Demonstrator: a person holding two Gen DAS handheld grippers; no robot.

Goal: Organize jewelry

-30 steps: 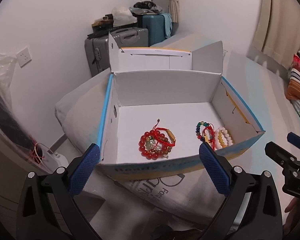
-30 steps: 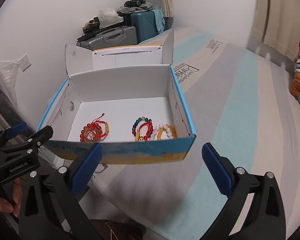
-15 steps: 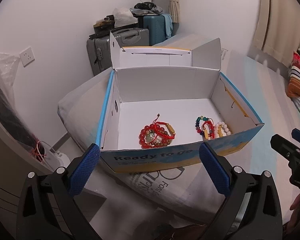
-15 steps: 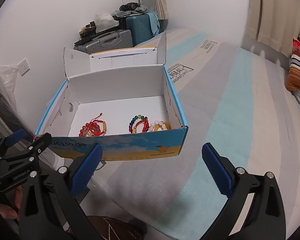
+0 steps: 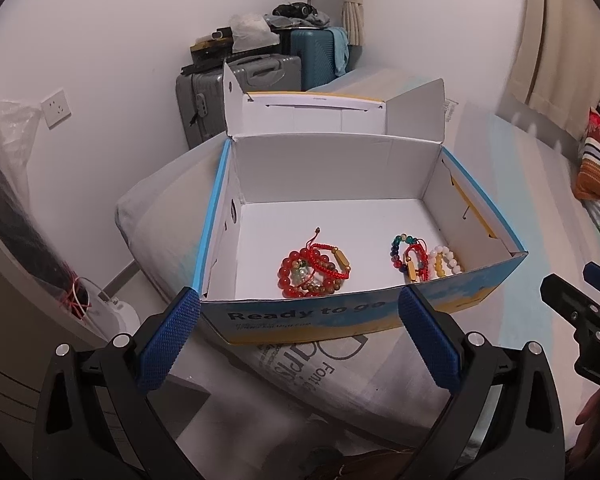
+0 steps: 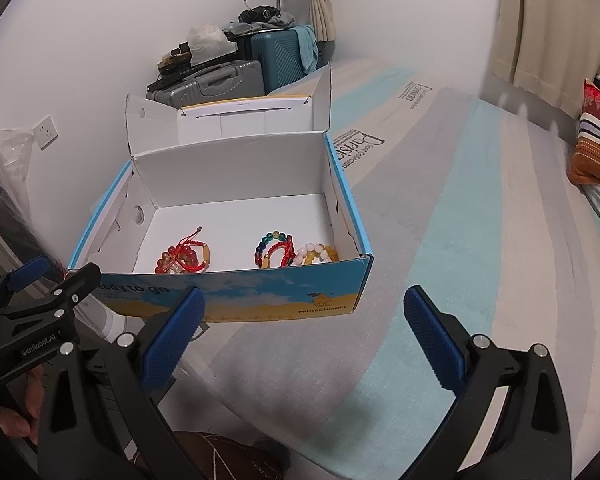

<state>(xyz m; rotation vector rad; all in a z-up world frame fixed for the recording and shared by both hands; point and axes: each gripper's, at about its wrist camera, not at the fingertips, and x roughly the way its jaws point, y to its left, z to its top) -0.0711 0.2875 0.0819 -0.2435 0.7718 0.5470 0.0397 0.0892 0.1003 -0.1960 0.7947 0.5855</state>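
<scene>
An open blue and white cardboard box (image 5: 340, 316) (image 6: 236, 296) stands on the bed with its lid folded back. Inside, near the front wall, lie a pile of red bead and cord bracelets (image 5: 312, 270) (image 6: 184, 258) on the left and a pile of multicoloured, red, white and yellow bracelets (image 5: 424, 258) (image 6: 294, 254) on the right. My left gripper (image 5: 298, 316) is open and empty, in front of the box. My right gripper (image 6: 304, 314) is open and empty, in front of the box's right corner. Each gripper also shows in the other's view, the right gripper (image 5: 580, 312) and the left gripper (image 6: 48, 296).
The box rests on a striped mattress (image 6: 480, 240) with a pillow (image 5: 160, 208) under its left side. Suitcases (image 5: 244, 92) with clutter stand against the back wall. Folded striped fabric (image 5: 598, 168) lies at the right. A wall socket (image 5: 56, 108) is at the left.
Both grippers have drawn back from the box and lowered, so more of its printed front wall shows. The bracelets have not moved. Both grippers stay open.
</scene>
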